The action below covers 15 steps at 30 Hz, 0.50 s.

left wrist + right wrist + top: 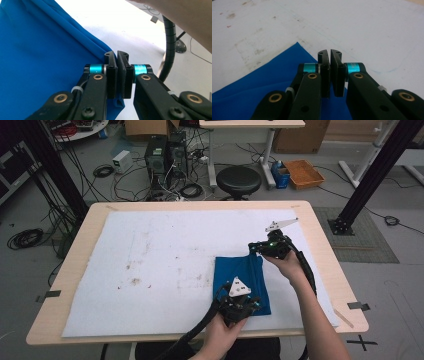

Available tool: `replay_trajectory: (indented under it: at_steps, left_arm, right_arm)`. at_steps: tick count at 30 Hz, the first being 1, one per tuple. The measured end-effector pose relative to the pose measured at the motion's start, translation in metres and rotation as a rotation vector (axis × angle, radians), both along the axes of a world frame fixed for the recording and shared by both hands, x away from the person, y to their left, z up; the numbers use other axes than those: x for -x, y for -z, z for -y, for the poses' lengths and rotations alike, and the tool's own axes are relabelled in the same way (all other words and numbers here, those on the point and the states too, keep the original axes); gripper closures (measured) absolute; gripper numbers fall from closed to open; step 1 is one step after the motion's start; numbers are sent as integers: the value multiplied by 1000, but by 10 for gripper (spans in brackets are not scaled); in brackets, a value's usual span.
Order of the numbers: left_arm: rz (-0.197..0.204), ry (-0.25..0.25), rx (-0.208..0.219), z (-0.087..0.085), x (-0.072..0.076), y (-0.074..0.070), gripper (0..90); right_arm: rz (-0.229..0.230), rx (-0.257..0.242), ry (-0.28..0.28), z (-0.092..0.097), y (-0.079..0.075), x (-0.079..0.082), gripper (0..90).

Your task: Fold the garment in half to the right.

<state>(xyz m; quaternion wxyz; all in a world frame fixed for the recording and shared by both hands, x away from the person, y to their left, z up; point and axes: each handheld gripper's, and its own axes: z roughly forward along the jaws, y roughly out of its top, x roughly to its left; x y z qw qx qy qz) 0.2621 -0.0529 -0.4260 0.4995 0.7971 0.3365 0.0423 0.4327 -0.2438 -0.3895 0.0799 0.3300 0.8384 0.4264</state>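
High view: a folded blue cloth [242,284] lies right of centre on the white mat [150,265]. Both tongs are pinched shut on it — left gripper [239,306] at its lower edge, right gripper [267,247] at its upper right corner. Likely mid-fold; the next move calls for carrying both corners across evenly.

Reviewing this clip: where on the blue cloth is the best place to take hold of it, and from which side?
Grip the blue cloth at its corners along the right-hand edge, coming in from that side. It lies folded flat on the white mat, so only edges offer a pinchable lip. The left claw is shut on the near corner and the right claw on the far one.
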Motion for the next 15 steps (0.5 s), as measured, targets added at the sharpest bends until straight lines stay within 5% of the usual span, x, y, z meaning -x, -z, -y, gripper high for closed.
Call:
replay_trajectory:
  at_steps: [8, 15]
  left_arm:
    - [11, 6, 1, 9, -3, 7, 848]
    - [33, 7, 18, 3, 1, 3, 592]
  right_arm:
    - [-33, 42, 40, 11, 13, -4, 871]
    - [-1, 69, 123, 12, 9, -2, 736]
